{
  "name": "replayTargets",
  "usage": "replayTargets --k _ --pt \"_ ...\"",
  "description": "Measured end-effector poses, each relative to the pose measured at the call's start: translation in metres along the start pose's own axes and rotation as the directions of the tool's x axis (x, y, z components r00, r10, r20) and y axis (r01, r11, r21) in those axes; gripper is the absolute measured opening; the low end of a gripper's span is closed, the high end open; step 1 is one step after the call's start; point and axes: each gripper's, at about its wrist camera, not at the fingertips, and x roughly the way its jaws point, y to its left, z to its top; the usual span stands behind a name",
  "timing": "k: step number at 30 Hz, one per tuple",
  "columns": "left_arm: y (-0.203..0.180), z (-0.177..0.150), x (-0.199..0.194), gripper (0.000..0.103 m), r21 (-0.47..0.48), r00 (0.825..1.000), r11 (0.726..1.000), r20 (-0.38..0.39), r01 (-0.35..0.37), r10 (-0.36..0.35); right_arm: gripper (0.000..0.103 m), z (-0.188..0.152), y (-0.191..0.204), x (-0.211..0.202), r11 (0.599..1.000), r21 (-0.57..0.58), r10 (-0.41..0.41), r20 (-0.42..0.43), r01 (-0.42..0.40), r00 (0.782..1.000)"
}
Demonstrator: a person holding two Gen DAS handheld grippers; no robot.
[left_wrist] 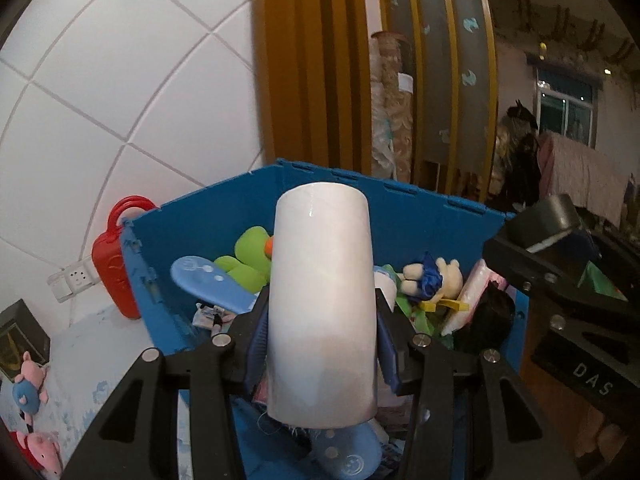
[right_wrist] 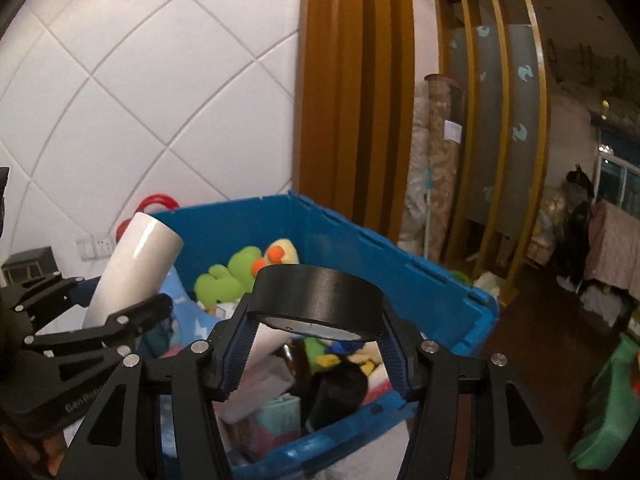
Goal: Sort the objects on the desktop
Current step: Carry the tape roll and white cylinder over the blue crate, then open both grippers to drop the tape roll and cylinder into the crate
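Observation:
My left gripper [left_wrist: 320,344] is shut on a white cylinder [left_wrist: 322,304], a roll or cup, and holds it upright over the blue bin [left_wrist: 208,216]. The cylinder also shows in the right wrist view [right_wrist: 136,264], at the left. My right gripper [right_wrist: 316,344] is shut on a black round roll of tape [right_wrist: 318,300] and holds it flat above the blue bin [right_wrist: 420,280]. The right gripper shows at the right edge of the left wrist view [left_wrist: 560,264]. The bin holds a green plush toy [left_wrist: 250,260], a small bear plush [left_wrist: 432,280], a blue slipper [left_wrist: 208,284] and other items.
A red plastic case [left_wrist: 114,256] stands left of the bin against the white tiled wall. Pink and blue plush toys [left_wrist: 30,392] lie on the light-blue tabletop [left_wrist: 96,344] at the left. A wooden partition [left_wrist: 316,60] rises behind the bin.

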Motion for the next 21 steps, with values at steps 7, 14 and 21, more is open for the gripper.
replayTargets --k 7,14,21 --pt "-0.006 0.001 0.011 0.045 0.004 0.999 1.0 -0.03 -0.025 0.025 0.057 0.0 0.0 0.018 0.999 -0.042 0.019 -0.012 -0.019 1.0" --pt "0.005 0.0 0.012 0.065 -0.007 0.997 0.998 -0.038 -0.069 0.069 0.077 0.0 -0.003 0.029 0.998 -0.052 -0.031 -0.015 0.03 0.999" --pt "0.038 -0.009 -0.009 0.085 -0.084 0.997 0.994 -0.027 -0.07 0.068 0.103 0.003 -0.017 0.017 0.998 -0.002 -0.056 0.004 0.056 0.998"
